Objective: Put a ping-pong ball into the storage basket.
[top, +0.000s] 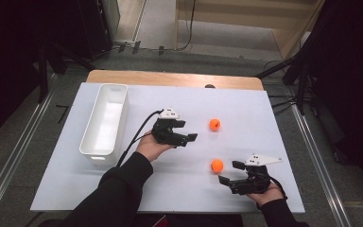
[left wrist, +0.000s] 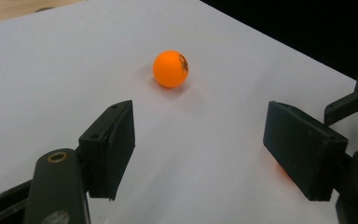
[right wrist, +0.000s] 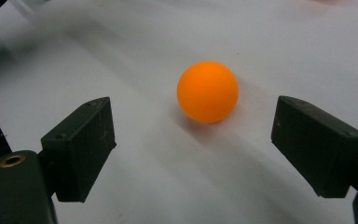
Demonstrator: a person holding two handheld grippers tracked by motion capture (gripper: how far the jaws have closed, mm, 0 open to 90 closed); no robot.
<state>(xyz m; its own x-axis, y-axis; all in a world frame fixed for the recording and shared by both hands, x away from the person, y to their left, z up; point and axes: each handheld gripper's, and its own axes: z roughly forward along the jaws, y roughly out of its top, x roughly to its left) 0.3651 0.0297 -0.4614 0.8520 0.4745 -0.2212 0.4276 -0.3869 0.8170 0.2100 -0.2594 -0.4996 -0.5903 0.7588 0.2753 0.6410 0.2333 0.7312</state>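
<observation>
White table sheet (top: 179, 189), left gripper (top: 188, 130) spread wide toward far orange ball (top: 214, 124), right gripper (top: 230, 172) spread wide beside near orange ball (top: 217, 165)

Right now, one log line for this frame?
left hand-held gripper: open, facing far orange ball | right hand-held gripper: open, near orange ball ahead | white bin: left side of table

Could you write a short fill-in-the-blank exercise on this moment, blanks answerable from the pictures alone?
1. The number of orange balls lying on the white sheet is ____.
2. The jaws of the left gripper stand ____, aimed at the far ball.
3. The near ball lies ahead of the ____ gripper's open jaws.
4. The white bin stands on the person's ____ side of the sheet.

Missing words: two; open; right; left
</observation>
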